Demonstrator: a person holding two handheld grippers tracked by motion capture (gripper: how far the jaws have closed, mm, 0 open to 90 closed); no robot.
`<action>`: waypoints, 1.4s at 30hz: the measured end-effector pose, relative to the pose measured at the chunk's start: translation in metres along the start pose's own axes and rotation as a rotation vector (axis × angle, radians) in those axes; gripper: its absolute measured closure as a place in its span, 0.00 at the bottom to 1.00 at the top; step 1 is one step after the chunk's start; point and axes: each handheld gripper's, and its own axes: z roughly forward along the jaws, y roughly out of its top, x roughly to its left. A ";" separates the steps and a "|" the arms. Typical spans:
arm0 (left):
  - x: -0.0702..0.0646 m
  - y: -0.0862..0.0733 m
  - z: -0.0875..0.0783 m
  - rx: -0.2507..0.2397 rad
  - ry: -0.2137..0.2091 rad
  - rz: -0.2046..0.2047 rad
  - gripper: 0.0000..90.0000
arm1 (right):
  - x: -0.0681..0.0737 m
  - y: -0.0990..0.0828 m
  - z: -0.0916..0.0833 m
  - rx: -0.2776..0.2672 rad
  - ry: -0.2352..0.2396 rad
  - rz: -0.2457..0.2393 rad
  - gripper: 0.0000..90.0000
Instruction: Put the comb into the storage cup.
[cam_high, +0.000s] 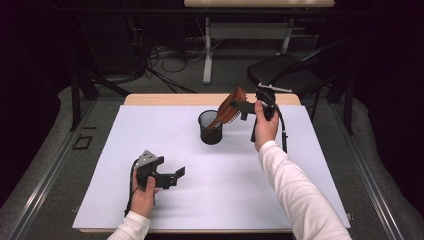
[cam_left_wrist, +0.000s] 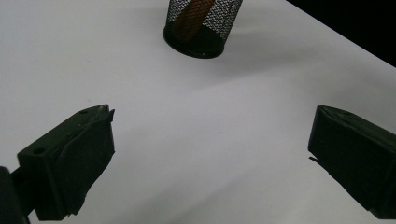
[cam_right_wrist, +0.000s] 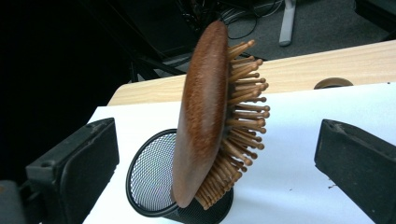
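We have the wooden hairbrush (cam_right_wrist: 205, 116) standing handle-down in the black mesh cup (cam_right_wrist: 154, 179), its oval head leaning out above the rim with the wooden bristles pointing to the right of the right gripper view. In the high view the brush (cam_high: 231, 109) sits a little above and right of the picture's centre, tilted up and to the right out of the cup (cam_high: 210, 127), which stands on the white sheet (cam_high: 150, 130) covering the table.

We judge the main step done: the brush rests in the cup by itself. The right gripper (cam_high: 248, 106) sits just right of the brush head, its jaws spread wide on either side of the head with clear gaps, so it has let go. No earlier picture lets us say more than that.

What seems left is small: drawing our right hand (cam_high: 265, 126) back without knocking the leaning head, since the brush looks top-heavy and could tip the light cup.

Our left gripper (cam_high: 167, 176) rests in the lower left of the high view, well apart from the cup, jaws open and holding nothing, above bare sheet.
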 end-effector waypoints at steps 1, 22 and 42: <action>0.000 0.000 0.000 0.000 -0.001 -0.002 0.00 | 0.001 0.000 -0.001 0.001 -0.004 -0.003 0.00; 0.001 0.000 -0.005 -0.009 0.000 0.001 0.00 | -0.013 -0.011 -0.008 0.027 0.005 -0.034 0.00; 0.002 0.001 -0.009 -0.018 0.001 -0.011 0.00 | -0.022 -0.033 -0.044 0.066 0.044 -0.124 0.00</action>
